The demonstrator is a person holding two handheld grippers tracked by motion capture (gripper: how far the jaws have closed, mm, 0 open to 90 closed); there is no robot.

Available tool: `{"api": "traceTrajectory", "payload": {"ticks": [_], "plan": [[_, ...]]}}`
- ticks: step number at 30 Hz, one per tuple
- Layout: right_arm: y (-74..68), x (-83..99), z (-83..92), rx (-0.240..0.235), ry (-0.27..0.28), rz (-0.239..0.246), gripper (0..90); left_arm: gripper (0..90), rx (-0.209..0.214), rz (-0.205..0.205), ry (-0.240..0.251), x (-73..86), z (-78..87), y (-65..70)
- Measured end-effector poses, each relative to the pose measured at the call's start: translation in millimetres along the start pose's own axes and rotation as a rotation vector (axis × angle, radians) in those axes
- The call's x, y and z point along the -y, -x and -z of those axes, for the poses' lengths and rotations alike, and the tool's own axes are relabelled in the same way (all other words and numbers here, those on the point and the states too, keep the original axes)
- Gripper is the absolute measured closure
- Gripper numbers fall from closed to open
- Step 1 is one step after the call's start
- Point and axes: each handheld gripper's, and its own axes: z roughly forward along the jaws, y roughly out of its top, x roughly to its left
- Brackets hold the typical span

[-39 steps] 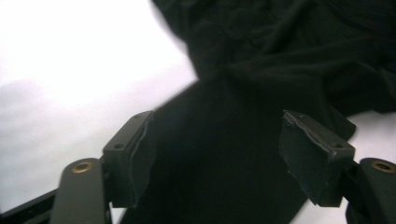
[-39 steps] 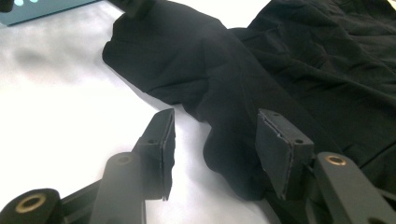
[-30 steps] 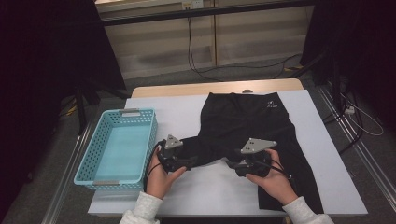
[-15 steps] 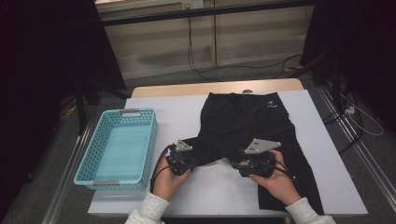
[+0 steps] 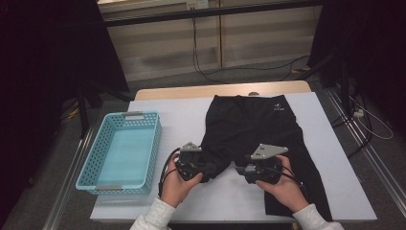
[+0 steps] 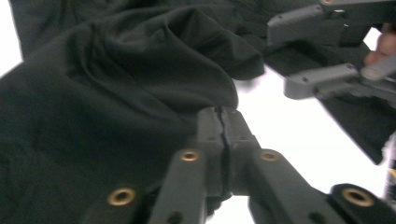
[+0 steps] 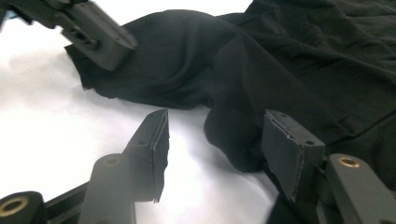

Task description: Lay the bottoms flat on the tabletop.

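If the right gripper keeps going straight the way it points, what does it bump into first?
Probably the black shorts: the right gripper has its jaws open, and a bunched fold of cloth lies just ahead between them. The left gripper sits farther on; depth is hard to judge.

The small white logo [image 5: 277,109] near the waist of the black fabric shorts [image 5: 253,129] is too small to read in the high view. The shorts' right leg runs under the person's right hand [image 5: 286,188] and right sleeve [image 5: 313,221], so its hem is hidden. In the left gripper view, the black 2-jaw left gripper [image 6: 223,122] has its jaws pressed together at the cloth's edge, and whether fabric sits between them cannot be told. The person's forearms are cut off by the bottom edge of the high view.
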Motion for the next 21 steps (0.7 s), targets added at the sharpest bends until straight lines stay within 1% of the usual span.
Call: {"api": "traceTrajectory", "payload": {"ticks": [1, 2, 3, 4, 5, 6, 7, 8, 9, 10, 11, 12, 14, 16, 17, 18, 20, 21], "plan": [[-1.5, -0.4, -1.1, -0.002, -0.002, 0.006, 41.9, 61.9, -0.029, -0.011, 0.004, 0.6, -0.2, -3.8], [-3.1, -0.9, -2.3, -0.006, -0.003, 0.009, 41.8, 60.3, -0.048, -0.01, -0.006, 1.2, 0.6, -6.4], [-4.6, -1.5, -3.7, -0.01, -0.005, 0.016, 41.7, 57.6, -0.057, -0.005, 0.003, 2.0, 1.9, -8.7], [-6.1, -2.2, -5.3, -0.013, -0.006, 0.019, 41.8, 52.5, -0.075, -0.008, 0.01, 2.4, 3.4, -10.9], [-8.1, -3.2, -7.3, -0.019, -0.006, 0.02, 42.4, 46.2, -0.105, -0.019, 0.01, 2.2, 5.0, -12.9], [-10.4, -4.4, -9.5, -0.031, -0.01, 0.021, 43.3, 40.8, -0.127, -0.027, 0.01, 2.3, 7.5, -15.3], [-14.1, -6.1, -13.0, -0.052, -0.015, 0.026, 43.9, 36.6, -0.14, -0.019, 0.024, 2.7, 8.1, -15.8], [-16.8, -7.1, -14.9, -0.061, -0.02, 0.035, 44.6, 32.8, -0.152, -0.037, 0.009, 3.0, 10.4, -17.7], [-20.1, -8.4, -17.1, -0.071, -0.019, 0.048, 45.6, 30.1, -0.171, -0.033, 0.021, 3.9, 11.6, -18.4], [-23.6, -10.0, -19.1, -0.085, -0.023, 0.056, 46.8, 28.3, -0.182, -0.034, 0.027, 4.9, 13.2, -19.8], [-26.7, -11.7, -21.3, -0.097, -0.022, 0.065, 48.2, 27.2, -0.19, -0.034, 0.023, 5.6, 15.6, -21.3], [-29.3, -13.4, -24.0, -0.108, -0.022, 0.072, 49.3, 26.1, -0.203, -0.043, 0.019, 6.5, 17.4, -22.6], [-34.3, -15.8, -31.9, -0.132, -0.027, 0.086, 49.6, 25.4, -0.202, -0.032, 0.018, 8.5, 21.0, -24.6], [-37.7, -17.0, -42.3, -0.138, -0.052, 0.1, 50.3, 24.1, -0.215, -0.029, 0.015, 10.2, 24.2, -25.6], [-38.9, -17.4, -47.3, -0.137, -0.066, 0.107, 51.4, 23.9, -0.219, -0.031, 0.021, 11.3, 25.1, -26.1], [-40.0, -17.9, -51.7, -0.135, -0.078, 0.111, 53.3, 23.9, -0.219, -0.029, 0.019, 12.0, 26.6, -26.6], [-42.5, -18.6, -58.2, -0.133, -0.102, 0.124, 61.1, 23.5, -0.229, -0.023, 0.021, 13.5, 29.3, -28.3], [-43.0, -18.8, -59.8, -0.138, -0.094, 0.12, 66.4, 22.9, -0.232, -0.014, 0.028, 14.3, 30.4, -29.3]]}}
